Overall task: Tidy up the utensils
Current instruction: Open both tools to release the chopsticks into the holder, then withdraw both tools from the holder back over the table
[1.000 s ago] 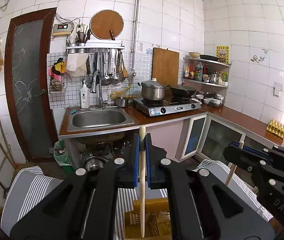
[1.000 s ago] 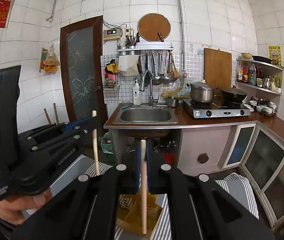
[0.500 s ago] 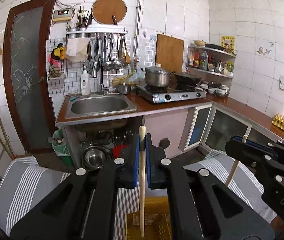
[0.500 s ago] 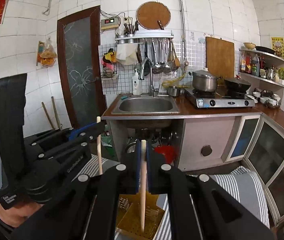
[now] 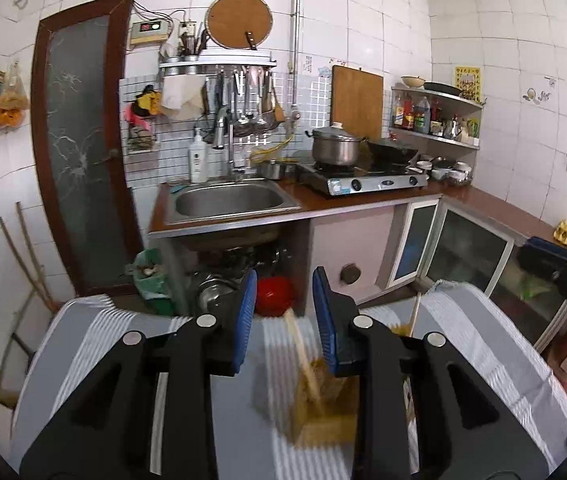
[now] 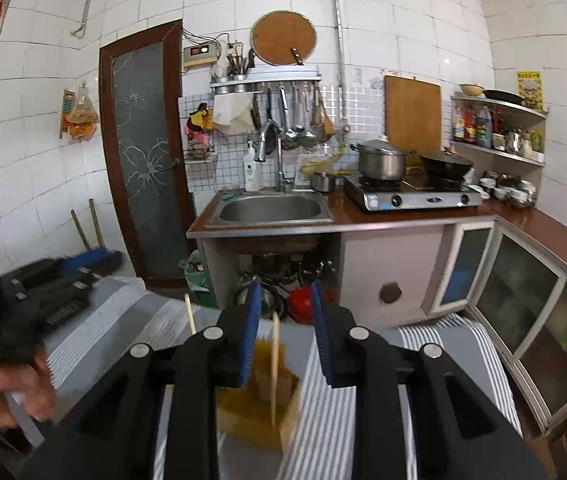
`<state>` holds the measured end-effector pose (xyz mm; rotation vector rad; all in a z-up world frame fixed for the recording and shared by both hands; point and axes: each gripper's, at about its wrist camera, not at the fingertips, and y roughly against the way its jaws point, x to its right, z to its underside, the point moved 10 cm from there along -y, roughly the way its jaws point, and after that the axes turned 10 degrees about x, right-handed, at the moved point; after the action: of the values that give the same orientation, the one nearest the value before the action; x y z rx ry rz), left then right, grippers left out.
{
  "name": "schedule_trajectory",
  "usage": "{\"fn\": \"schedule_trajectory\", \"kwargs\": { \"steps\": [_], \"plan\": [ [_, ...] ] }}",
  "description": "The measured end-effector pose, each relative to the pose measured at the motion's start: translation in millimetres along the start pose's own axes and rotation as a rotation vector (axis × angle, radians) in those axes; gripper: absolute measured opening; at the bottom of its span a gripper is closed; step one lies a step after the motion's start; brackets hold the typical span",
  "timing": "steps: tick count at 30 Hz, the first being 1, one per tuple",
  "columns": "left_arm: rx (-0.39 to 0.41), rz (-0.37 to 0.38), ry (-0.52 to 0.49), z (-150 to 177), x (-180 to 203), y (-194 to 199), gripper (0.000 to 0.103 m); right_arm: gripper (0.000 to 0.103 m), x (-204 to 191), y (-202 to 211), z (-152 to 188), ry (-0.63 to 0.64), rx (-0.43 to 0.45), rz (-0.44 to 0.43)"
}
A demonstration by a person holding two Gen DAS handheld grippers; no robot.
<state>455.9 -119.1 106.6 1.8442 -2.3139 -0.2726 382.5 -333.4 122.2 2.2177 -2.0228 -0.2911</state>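
Two chopsticks in the yellow basket, both grippers open

Left wrist view: the left gripper point(image 5: 283, 322) fills the lower centre of the frame, its jaws spread wide with nothing between the blue pads point(image 5: 245, 320). Below the gap, a chopstick point(image 5: 303, 354) shows blurred and tilted, its lower end inside the yellow basket point(image 5: 323, 420) at lower centre. The basket stands on a grey-and-white striped cloth point(image 5: 95, 344). A second chopstick point(image 5: 414, 314) stands right of the right pad, leaning slightly, its foot hidden behind the gripper body. At the right edge the right gripper point(image 5: 563, 268) enters the frame; whether its jaws are apart cannot be told from this view. In the upper half are a sink point(image 5: 229, 202), a stove point(image 5: 363, 184) and a steel pot point(image 5: 335, 146).

Right wrist view: the right gripper point(image 6: 285, 328) sits at lower centre, jaws wide apart and holding nothing. In the gap one chopstick point(image 6: 274, 364) stands nearly upright, clear of both pads, its lower end in the basket point(image 6: 267, 408). The other chopstick point(image 6: 190, 314) rises left of the left pad, tilted a little to the left. Basket and chopsticks look motion-blurred. At the left edge the left gripper point(image 6: 83, 264) appears blurred, gripped by a hand point(image 6: 7, 392) at lower left. The striped cloth point(image 6: 423, 344) spreads across the lower frame, with the sink point(image 6: 271, 208) and stove point(image 6: 415, 198) behind.
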Motion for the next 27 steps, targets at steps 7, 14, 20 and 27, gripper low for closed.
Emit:
{"fn": "schedule_trajectory", "kwargs": {
  "steps": [7,14,20,27],
  "plan": [
    [-0.025,-0.052,-0.023,68.3,-29.7,89.5,0.039,0.04,21.1,84.5,83.2,-0.011,-0.065,0.043],
    [-0.107,-0.077,0.001,171.9,-45.2,169.7,0.047,0.045,24.8,161.2,190.9,-0.03,-0.15,0.068],
    [-0.164,-0.077,0.043,240.4,-40.6,220.6,0.048,0.046,12.2,200.0,254.1,-0.045,-0.205,0.093],
    [-0.183,-0.066,0.054,270.9,-33.8,247.9,0.053,0.046,-0.4,220.7,279.5,-0.089,-0.212,0.09]
  ]
}}
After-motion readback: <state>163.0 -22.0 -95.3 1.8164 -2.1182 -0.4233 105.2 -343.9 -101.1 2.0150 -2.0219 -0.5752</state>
